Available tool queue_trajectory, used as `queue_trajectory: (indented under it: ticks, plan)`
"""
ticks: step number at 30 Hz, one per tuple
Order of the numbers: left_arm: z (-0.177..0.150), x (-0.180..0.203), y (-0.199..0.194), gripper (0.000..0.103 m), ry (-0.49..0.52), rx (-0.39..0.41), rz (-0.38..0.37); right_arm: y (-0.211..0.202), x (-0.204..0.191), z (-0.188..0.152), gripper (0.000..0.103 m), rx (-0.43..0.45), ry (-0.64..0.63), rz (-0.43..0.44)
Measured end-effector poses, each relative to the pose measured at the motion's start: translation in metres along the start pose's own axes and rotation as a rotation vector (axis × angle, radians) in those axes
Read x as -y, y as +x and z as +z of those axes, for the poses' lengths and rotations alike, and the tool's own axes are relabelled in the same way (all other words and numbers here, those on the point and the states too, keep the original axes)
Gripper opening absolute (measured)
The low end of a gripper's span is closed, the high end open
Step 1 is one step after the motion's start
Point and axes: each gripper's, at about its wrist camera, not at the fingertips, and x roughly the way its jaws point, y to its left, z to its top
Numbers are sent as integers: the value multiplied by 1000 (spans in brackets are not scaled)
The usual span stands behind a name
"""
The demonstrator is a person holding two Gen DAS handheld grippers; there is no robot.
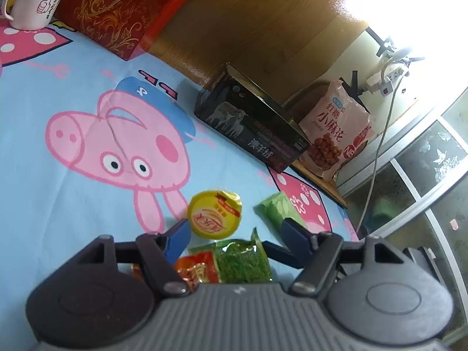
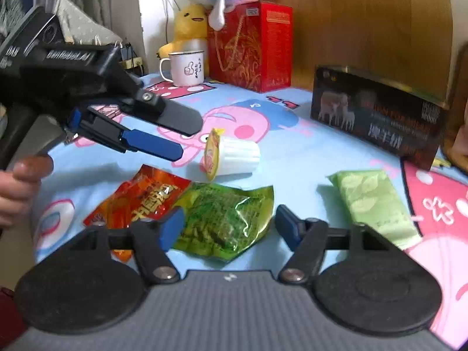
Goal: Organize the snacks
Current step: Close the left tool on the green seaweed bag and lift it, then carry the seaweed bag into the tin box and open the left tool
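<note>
Four snacks lie on a pale blue cartoon-pig cloth (image 2: 292,152) that covers the surface. A red-orange packet (image 2: 140,201) sits at the left, its right edge touching a green crinkled packet (image 2: 225,216). Just behind these two, a white ribbed jelly cup (image 2: 237,158) lies on its side, its yellow foil lid facing left. Off to the right, apart from the rest, lies a pale green leaf-printed packet (image 2: 371,201).

The right tongs (image 2: 229,222) are spread wide and hold nothing; seen from their own camera, the green crinkled packet lies between the two blue tips. The left tongs (image 2: 187,140) come in from the left in that same view, hovering above the cloth over the red-orange packet, tips pointing towards the jelly cup. In the left wrist view the left tongs (image 1: 234,231) are likewise spread and empty, with the jelly cup's yellow lid (image 1: 215,215) just inside the left tip and the pale green packet beside the right tip.

At the back of the surface stand a tall red gift box (image 2: 251,46), a white enamel mug (image 2: 187,68) just left of it, and a dark box with sheep printed on it (image 2: 377,117) to the right. A yellow plush toy (image 2: 187,26) sits behind the mug
</note>
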Motion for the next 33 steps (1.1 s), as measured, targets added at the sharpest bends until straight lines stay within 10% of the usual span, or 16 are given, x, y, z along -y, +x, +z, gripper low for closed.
queue_trajectory:
  ticks: [9,20,28,33]
  plan:
    - [-8,20,-7,70,43,-20,-68,-44,18,-32,55,30,56,-71]
    - [-35,95,68,76,214,-246,-174,-110,61,-76,66,92,252,-347]
    - [-61,113,104,78,213,-342,-178,-118,65,-91,74,74,243,-326]
    - [-62,115,108,79,201,-331,-179,-104,56,-81,52,69,215,-247]
